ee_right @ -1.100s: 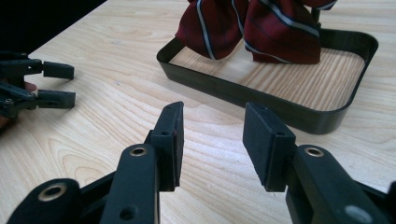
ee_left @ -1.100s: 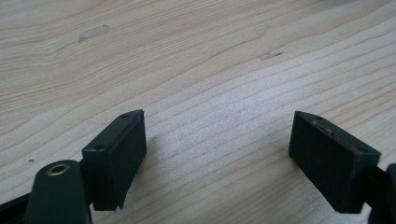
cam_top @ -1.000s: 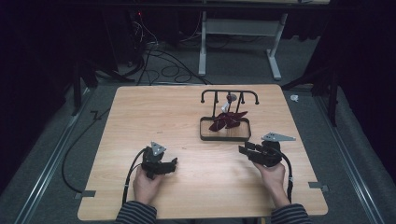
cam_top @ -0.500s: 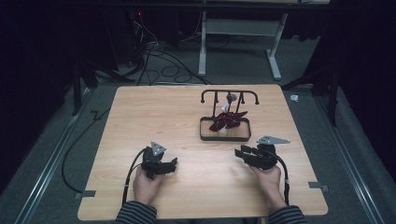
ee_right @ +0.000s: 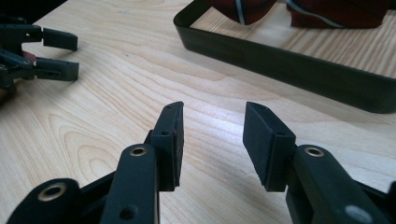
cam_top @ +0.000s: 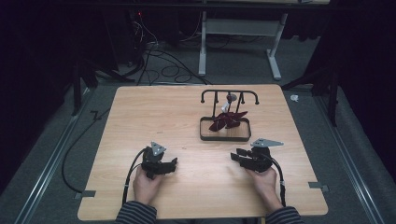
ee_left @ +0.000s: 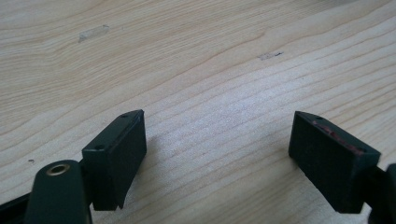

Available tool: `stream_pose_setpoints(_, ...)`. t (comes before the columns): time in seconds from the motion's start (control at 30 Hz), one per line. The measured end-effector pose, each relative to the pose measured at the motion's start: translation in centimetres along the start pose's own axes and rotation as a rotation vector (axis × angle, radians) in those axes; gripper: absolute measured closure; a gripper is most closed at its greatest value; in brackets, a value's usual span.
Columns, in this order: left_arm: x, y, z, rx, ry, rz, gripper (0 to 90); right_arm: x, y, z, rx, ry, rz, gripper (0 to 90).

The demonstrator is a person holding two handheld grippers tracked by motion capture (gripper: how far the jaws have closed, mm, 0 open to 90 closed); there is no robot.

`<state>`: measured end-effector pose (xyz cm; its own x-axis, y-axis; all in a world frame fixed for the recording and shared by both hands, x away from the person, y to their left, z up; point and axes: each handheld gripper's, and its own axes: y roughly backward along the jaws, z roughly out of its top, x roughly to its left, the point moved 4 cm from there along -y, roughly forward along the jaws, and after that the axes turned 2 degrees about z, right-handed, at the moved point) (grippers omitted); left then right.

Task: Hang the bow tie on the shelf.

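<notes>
The pale rectangular wooden tabletop [cam_top: 140,116] stands on grey carpet with loose black cables at twelve o'clock. At about two o'clock from its centre sits the black metal tray with an upright hook rack [cam_top: 208,135], holding a crumpled dark red striped cloth [cam_top: 227,120]. The left gripper [cam_top: 172,164] at seven o'clock and the right gripper [cam_top: 236,156] at five o'clock both rest with jaws spread, holding nothing.

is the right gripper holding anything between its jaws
No, in the right gripper view the right gripper has its jaws apart over bare table, short of the black tray.
</notes>
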<state>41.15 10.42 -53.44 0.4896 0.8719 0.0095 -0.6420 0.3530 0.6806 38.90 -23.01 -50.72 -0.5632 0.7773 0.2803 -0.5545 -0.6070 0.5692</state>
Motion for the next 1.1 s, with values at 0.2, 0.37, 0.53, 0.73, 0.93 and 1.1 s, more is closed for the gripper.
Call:
stream_pose_setpoints(0.2, 0.0, 0.0, 0.0, 0.000, 0.000, 0.000, 19.5, 0.4, -0.4, -0.1, 0.008, 0.010, 0.007, 60.0)
stream_pose_setpoints(0.37, 0.0, 0.0, 0.0, 0.000, 0.000, 0.000, 19.5, 0.8, -0.8, -0.1, 0.014, 0.027, 0.011, 60.0)
stream_pose_setpoints(0.53, 0.0, 0.0, 0.0, 0.000, 0.000, 0.000, 19.5, 1.1, -1.0, -0.2, 0.021, 0.035, 0.012, 60.0)
stream_pose_setpoints(0.73, 0.0, 0.0, 0.0, 0.000, 0.000, 0.000, 19.5, 1.5, -1.3, -0.3, 0.029, 0.046, 0.012, 59.9)
stream_pose_setpoints(0.93, 0.0, 0.0, 0.0, 0.000, -0.001, 0.000, 19.5, 1.8, -1.7, -0.3, 0.038, 0.061, 0.011, 59.8)
stream_pose_setpoints(1.1, 0.0, 0.0, 0.0, 0.000, -0.001, 0.000, 19.5, 2.1, -2.0, -0.4, 0.041, 0.062, 0.014, 59.7)
